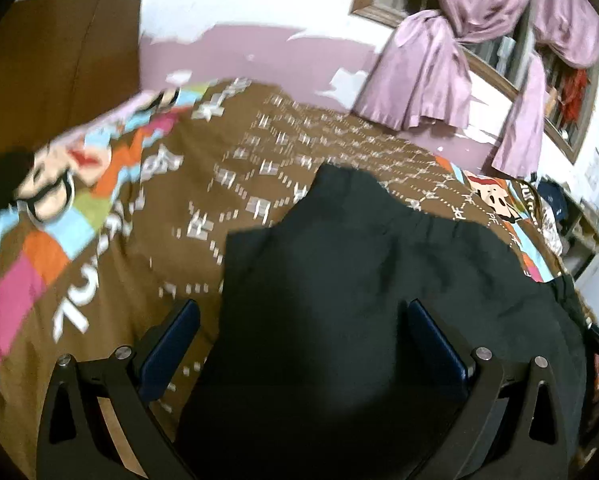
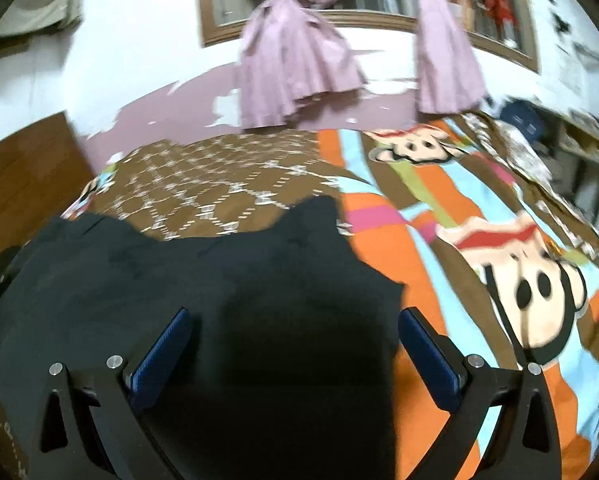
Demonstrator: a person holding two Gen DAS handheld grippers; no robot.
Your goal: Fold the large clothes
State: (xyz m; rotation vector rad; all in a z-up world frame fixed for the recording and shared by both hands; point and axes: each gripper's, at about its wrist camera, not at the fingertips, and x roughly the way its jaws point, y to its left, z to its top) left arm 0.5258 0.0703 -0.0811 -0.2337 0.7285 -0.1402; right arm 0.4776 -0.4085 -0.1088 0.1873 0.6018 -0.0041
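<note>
Both grippers, left (image 1: 299, 344) and right (image 2: 295, 344), hang wide open above the dark garment (image 1: 379, 280) on the bedspread (image 1: 119, 240). Each should pinch an edge squarely, lifting evenly so the fold lands flat.

Black garment (image 1: 339, 300): large, dark plain fabric, lying spread on the bed, partly folded with uneven, stepped far edges; gathered band along one far edge; surface slightly rumpled

Bedspread (image 1: 147, 216) bare around black garment (image 1: 339, 300) (flat); curtains (image 2: 299, 60) hang beyond far edge.
</note>
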